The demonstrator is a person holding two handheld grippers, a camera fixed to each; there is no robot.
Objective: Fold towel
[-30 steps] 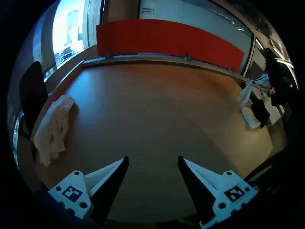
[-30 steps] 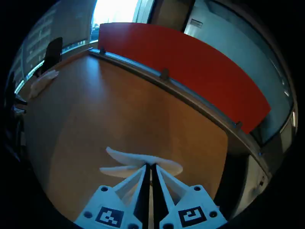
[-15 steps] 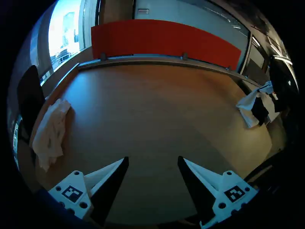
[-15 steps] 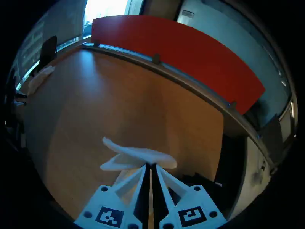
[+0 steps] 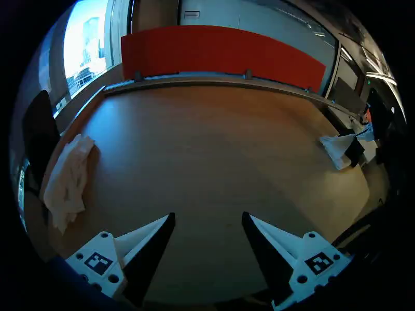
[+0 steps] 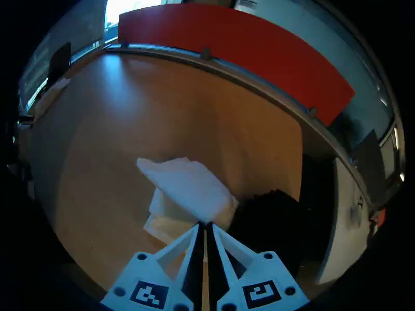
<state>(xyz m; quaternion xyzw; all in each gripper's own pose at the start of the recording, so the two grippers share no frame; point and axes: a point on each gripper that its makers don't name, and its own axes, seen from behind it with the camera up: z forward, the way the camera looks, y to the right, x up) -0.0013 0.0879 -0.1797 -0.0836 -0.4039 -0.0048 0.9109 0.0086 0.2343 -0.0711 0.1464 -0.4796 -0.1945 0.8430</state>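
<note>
White folded towel [image 6: 189,189] hangs pinched in the closed right gripper [image 6: 206,228], low over the table [image 5: 207,145] edge. Left gripper [image 5: 207,228] spread wide, empty. Crumpled pile [image 5: 67,176] at 9 o'clock. Likely setting-down step; next: release, fetch from the pile.

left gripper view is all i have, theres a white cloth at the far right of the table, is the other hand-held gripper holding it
Observer: Yes. In the right gripper view the right hand-held gripper has its fingers shut on the near edge of the white towel.
Operator: folded or bunched
Observer: Folded. It has a smooth top layer, lower layers peek out at its left, and it is close to the edge of the table.
</note>
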